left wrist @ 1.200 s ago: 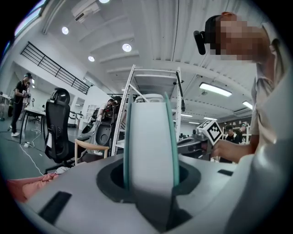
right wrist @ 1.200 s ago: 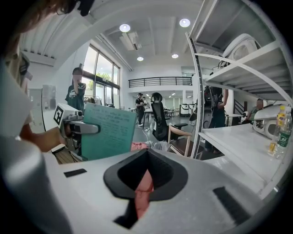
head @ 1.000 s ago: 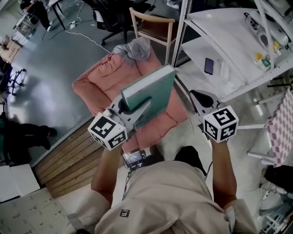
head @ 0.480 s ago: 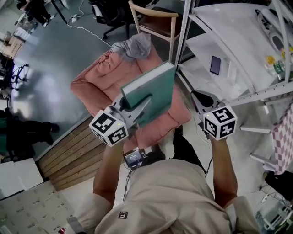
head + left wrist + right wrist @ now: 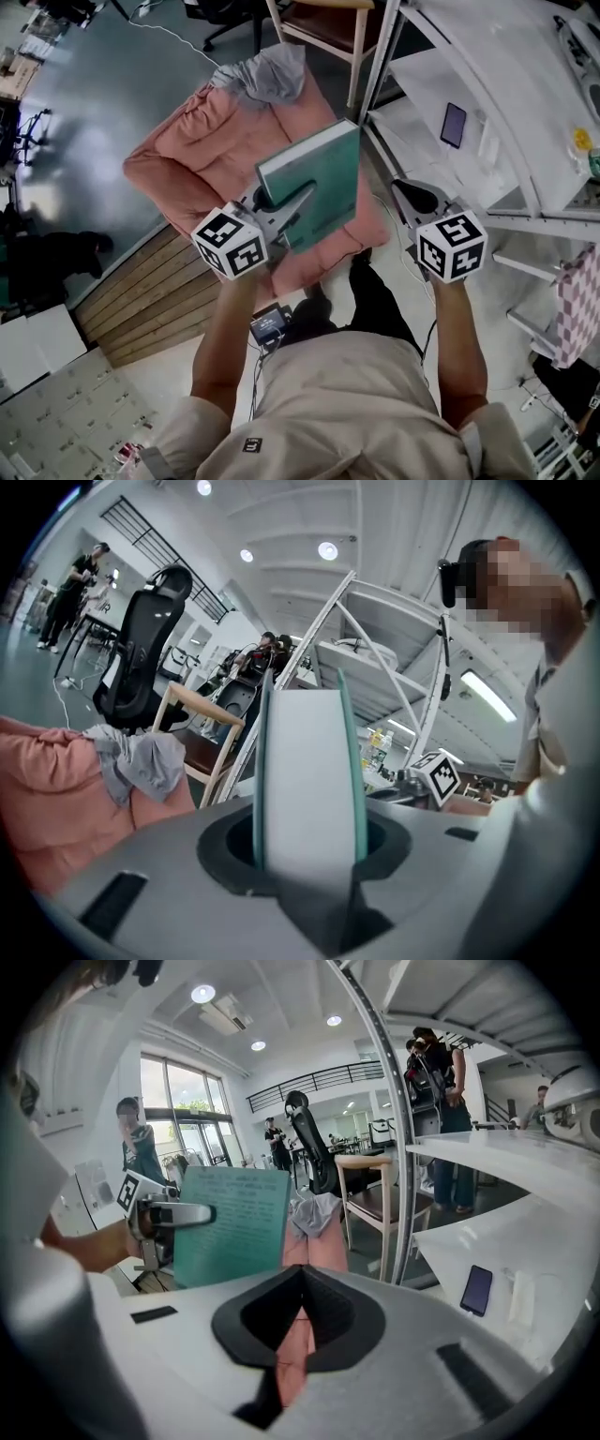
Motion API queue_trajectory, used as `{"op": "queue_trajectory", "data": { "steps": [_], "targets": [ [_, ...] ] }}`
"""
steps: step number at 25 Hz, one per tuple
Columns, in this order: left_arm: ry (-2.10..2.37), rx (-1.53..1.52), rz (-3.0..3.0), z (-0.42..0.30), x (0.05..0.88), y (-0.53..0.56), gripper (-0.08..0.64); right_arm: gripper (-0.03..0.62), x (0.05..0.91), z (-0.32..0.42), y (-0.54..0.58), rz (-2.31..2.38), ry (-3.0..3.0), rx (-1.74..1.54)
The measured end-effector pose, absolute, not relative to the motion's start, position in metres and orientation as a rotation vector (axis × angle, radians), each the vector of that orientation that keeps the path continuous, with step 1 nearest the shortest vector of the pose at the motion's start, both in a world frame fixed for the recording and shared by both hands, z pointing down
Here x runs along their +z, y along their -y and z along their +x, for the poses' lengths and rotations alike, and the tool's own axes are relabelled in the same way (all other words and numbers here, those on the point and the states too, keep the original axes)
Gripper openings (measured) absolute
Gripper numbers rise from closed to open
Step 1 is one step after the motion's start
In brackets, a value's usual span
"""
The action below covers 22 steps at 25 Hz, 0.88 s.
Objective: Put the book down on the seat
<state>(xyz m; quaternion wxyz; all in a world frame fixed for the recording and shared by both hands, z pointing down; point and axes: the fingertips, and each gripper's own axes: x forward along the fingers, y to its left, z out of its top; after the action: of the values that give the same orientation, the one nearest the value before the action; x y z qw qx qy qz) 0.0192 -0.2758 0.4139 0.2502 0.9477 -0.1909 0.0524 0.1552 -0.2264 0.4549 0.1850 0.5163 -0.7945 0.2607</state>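
A teal hardback book (image 5: 319,178) stands on edge in my left gripper (image 5: 286,202), which is shut on its lower part; it hangs above the near right part of the pink cushioned seat (image 5: 202,141). The left gripper view looks along the book's white page edge (image 5: 305,761), clamped at the gripper (image 5: 305,841). My right gripper (image 5: 417,199) hovers to the right of the seat, shut and empty. From the right gripper view (image 5: 298,1321) I see the book's cover (image 5: 234,1222), the left gripper (image 5: 173,1215) and a strip of the seat (image 5: 314,1246).
A grey cloth (image 5: 267,75) lies on the seat's far end. Behind it stands a wooden chair (image 5: 319,19). A white shelf unit (image 5: 487,94) with a phone (image 5: 454,125) is at the right. A wooden floor panel (image 5: 150,300) lies at the left. People stand in the background.
The seat and chair have slid higher in the head view. The left gripper still holds the book upright in about the same place. The right gripper has hardly moved.
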Motion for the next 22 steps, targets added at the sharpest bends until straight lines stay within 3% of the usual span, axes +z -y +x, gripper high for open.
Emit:
{"op": "queue_trajectory", "data": {
  "steps": [22],
  "targets": [
    [0.474, 0.154, 2.203, 0.057, 0.598, 0.347, 0.149, -0.006, 0.565, 0.174, 0.264, 1.402, 2.138, 0.93]
  ]
}}
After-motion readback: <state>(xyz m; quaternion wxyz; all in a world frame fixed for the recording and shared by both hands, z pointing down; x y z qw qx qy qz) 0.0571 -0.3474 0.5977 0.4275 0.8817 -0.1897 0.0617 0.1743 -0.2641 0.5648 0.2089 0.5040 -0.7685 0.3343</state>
